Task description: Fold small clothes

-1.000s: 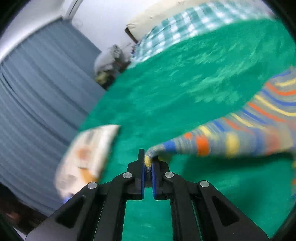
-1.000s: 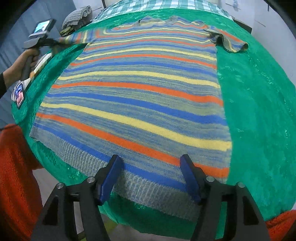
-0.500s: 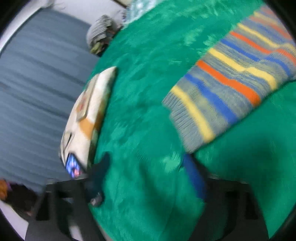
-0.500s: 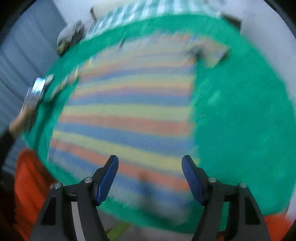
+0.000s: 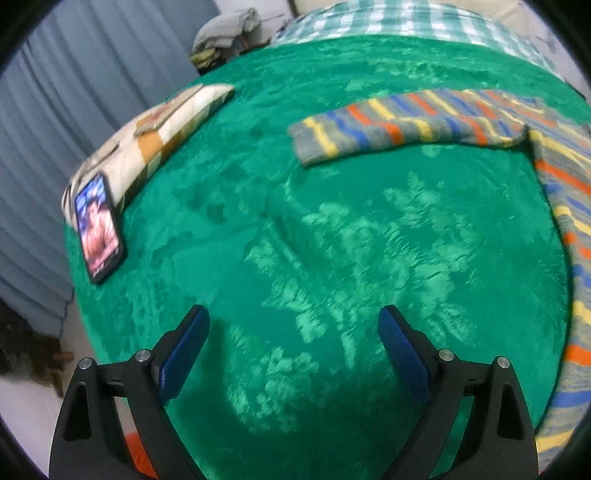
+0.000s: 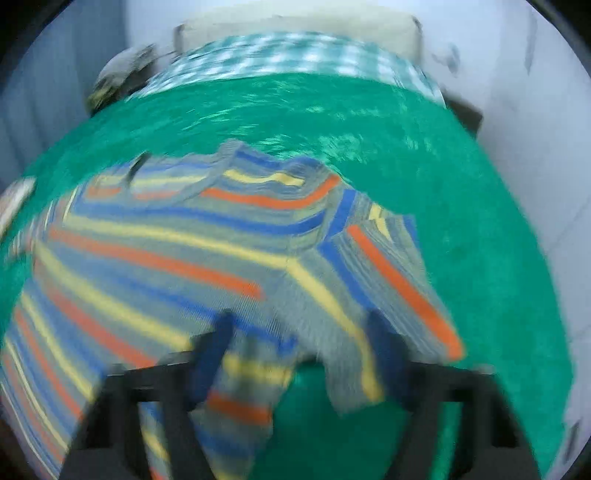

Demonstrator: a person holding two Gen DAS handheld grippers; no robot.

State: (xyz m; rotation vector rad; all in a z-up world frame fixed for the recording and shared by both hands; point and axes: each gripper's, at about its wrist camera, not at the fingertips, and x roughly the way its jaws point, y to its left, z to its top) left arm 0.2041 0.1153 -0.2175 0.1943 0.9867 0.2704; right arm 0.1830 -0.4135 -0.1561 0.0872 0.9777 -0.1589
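Note:
A striped knit sweater (image 6: 166,240) in grey, blue, yellow and orange lies spread on the green blanket (image 6: 480,221). In the left wrist view its left sleeve (image 5: 399,125) lies flat, cuff pointing left, well beyond my left gripper (image 5: 293,314). That gripper is open over bare blanket with nothing between its fingers. The right wrist view is blurred by motion. There my right gripper (image 6: 301,332) hovers at the right sleeve (image 6: 388,277) near the underarm. Its jaws are closing but still stand apart, with sleeve fabric showing between them.
A phone (image 5: 98,227) with a lit screen leans on a patterned cushion (image 5: 162,129) at the blanket's left edge. A pile of clothes (image 5: 225,33) and a checked sheet (image 5: 406,18) lie at the far end. Grey curtains hang on the left.
My left gripper let go of the left cuff, opened wide and drew back; the sleeve now lies flat. My right gripper swept from the hem up to the right sleeve.

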